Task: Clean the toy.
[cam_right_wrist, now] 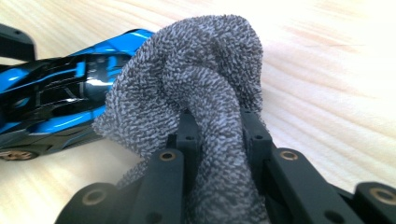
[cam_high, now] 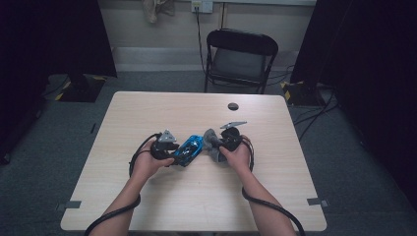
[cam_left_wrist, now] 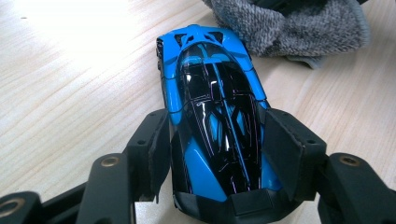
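A glossy blue and black toy car (cam_left_wrist: pixel 212 116) lies on the light wooden table (cam_high: pixel 206 196), near its middle. My left gripper (cam_left_wrist: pixel 215 140) is shut on the car's rear half, one black pad pressed to each flank. In the high view the car (cam_high: pixel 189 149) points toward a grey terry cloth (cam_high: pixel 211 142). My right gripper (cam_right_wrist: pixel 217 135) is shut on that bunched cloth (cam_right_wrist: pixel 196 79), which bulges up out of the jaws. The cloth sits just beside the car's nose (cam_right_wrist: pixel 70 93), and I cannot tell whether they touch.
A black folding chair (cam_high: pixel 239 56) stands beyond the table's far edge. A small dark round hole (cam_high: pixel 233 106) sits in the tabletop toward the far side. Black cables trail from both grippers off the near edge. Dark curtains flank the room.
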